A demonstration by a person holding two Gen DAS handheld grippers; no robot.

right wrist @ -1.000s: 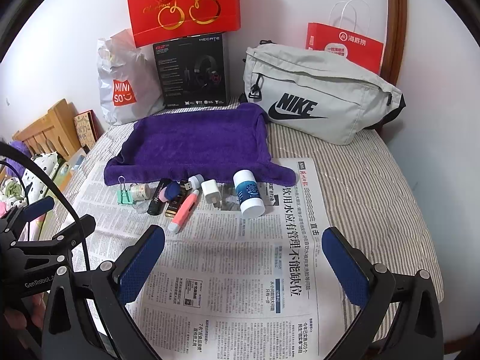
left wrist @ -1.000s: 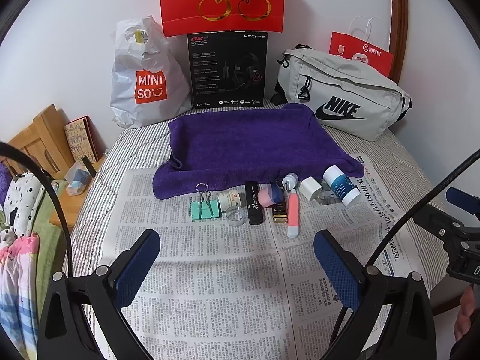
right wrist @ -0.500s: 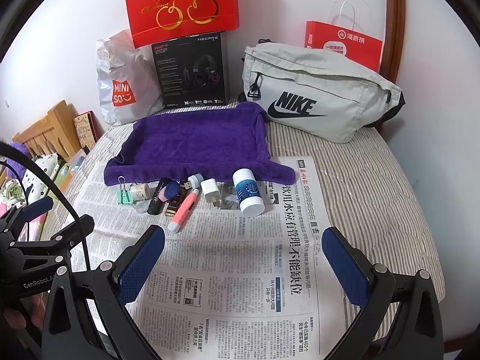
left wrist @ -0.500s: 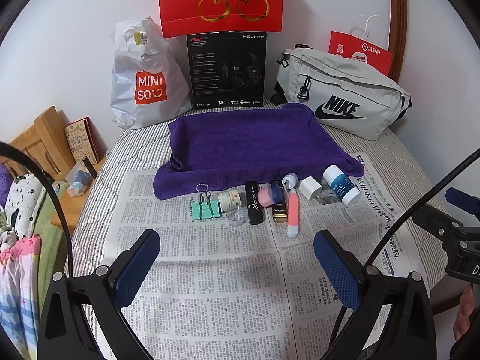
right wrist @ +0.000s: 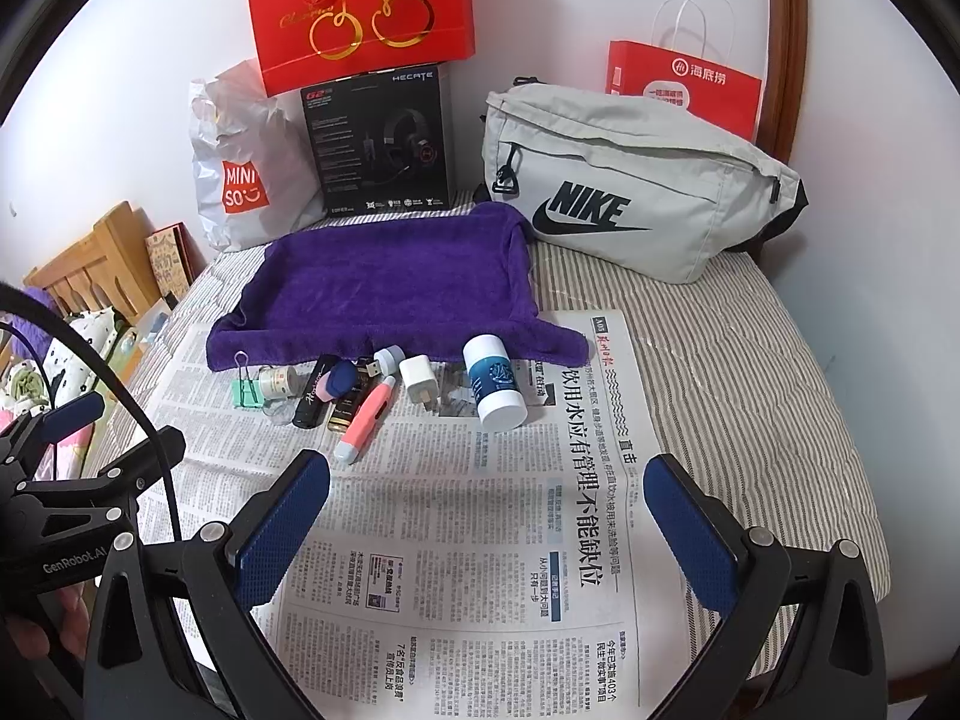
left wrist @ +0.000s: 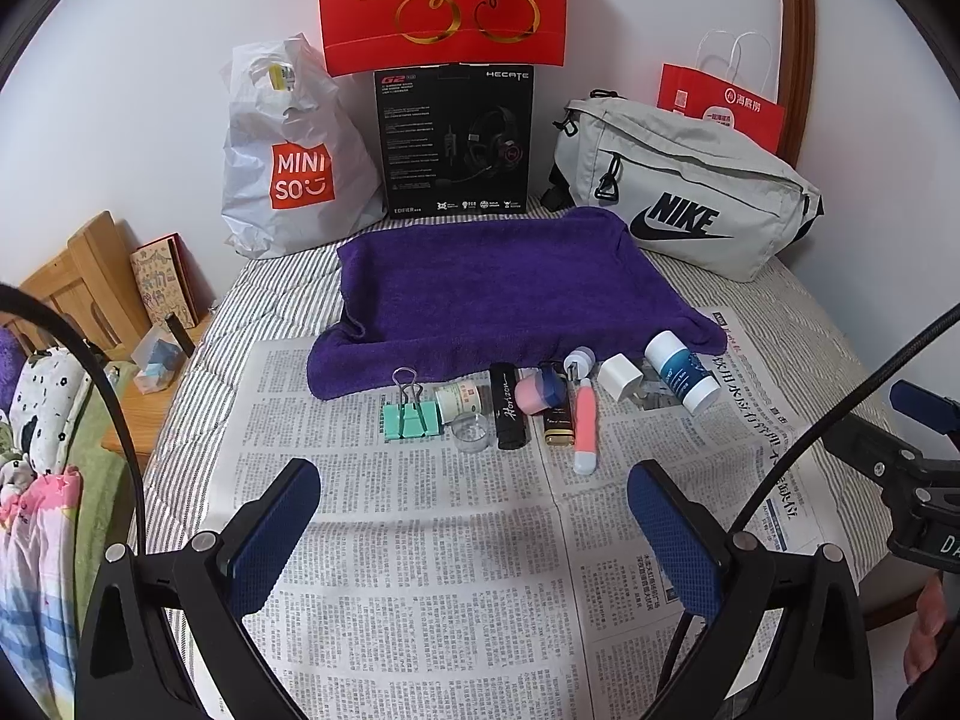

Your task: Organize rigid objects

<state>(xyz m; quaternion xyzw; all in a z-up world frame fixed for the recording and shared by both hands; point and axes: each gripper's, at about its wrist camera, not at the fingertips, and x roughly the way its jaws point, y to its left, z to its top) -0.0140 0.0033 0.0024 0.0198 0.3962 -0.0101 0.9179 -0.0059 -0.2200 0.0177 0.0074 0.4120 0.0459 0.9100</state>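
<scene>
Both grippers are empty with jaws spread wide: left gripper and right gripper hover over the newspaper, nothing between the pads. The stuff to sort sits in a tight row ahead of the jaws, along the near edge of the purple towel: green binder clip, black tube, pink pen, white charger, blue-and-white bottle. My worry is that they're packed so close that going for one probably knocks its neighbour, and that bottle lies on its side, so it could roll.
</scene>
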